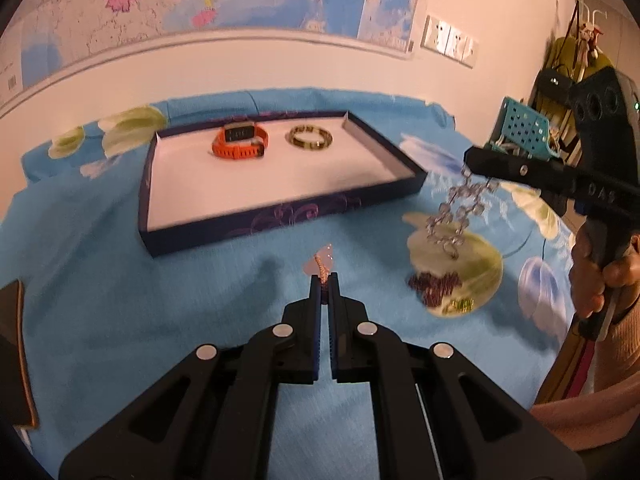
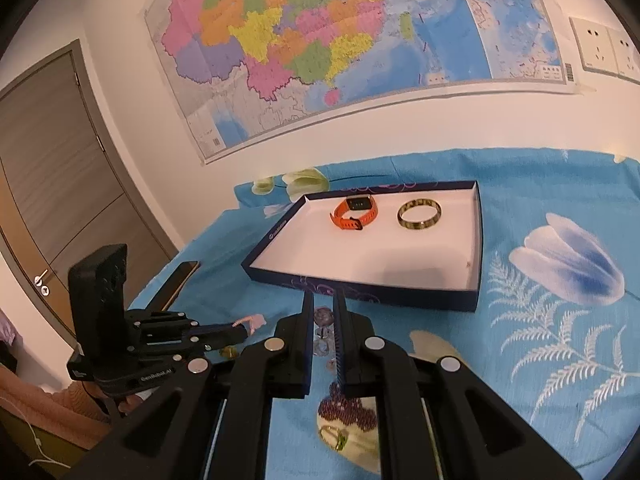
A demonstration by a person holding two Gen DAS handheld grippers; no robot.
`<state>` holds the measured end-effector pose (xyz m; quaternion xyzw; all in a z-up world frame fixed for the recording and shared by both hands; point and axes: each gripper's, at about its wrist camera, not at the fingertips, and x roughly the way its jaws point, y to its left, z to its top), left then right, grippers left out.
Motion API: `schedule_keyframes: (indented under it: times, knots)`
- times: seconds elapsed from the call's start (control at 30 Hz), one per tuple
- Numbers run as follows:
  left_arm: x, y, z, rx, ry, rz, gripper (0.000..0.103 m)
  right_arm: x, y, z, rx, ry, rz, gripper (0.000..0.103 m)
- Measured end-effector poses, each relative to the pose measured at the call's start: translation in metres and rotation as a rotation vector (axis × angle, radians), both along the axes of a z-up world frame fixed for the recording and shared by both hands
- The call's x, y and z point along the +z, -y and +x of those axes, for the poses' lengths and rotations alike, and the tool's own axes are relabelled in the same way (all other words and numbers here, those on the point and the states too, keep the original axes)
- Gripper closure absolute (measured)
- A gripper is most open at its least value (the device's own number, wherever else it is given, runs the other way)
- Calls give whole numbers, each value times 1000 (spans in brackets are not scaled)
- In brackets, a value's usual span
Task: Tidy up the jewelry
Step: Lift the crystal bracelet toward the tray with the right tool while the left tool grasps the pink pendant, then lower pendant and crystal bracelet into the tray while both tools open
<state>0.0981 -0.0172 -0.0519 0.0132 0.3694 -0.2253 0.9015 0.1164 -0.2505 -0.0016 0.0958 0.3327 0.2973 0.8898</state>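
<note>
Both my grippers are closed: left gripper (image 1: 325, 280) pinches a pink pendant cord (image 1: 322, 264), right gripper (image 2: 323, 298) holds a clear bead bracelet (image 1: 460, 216) near the tray (image 1: 280, 210).

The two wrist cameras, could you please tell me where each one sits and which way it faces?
Left wrist: on the left gripper, shut on a pink pendant, facing the tray and wall map; a hand holds the right gripper with a dangling crystal bracelet.
Right wrist: on the right gripper, same facing; the left gripper shows at left.
Shared: tray, orange watch, bangle, blue cloth.
</note>
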Motion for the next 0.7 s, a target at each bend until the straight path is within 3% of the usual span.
schedule_keyframes:
  times: [0.37,0.7]
  knots:
    - [21,-6,31,22,50,-1,99,18,-7,32,-3,46,-25,95]
    - [22,-9,69,45,39,3,99,19,-14,80,-28,50,-49,95]
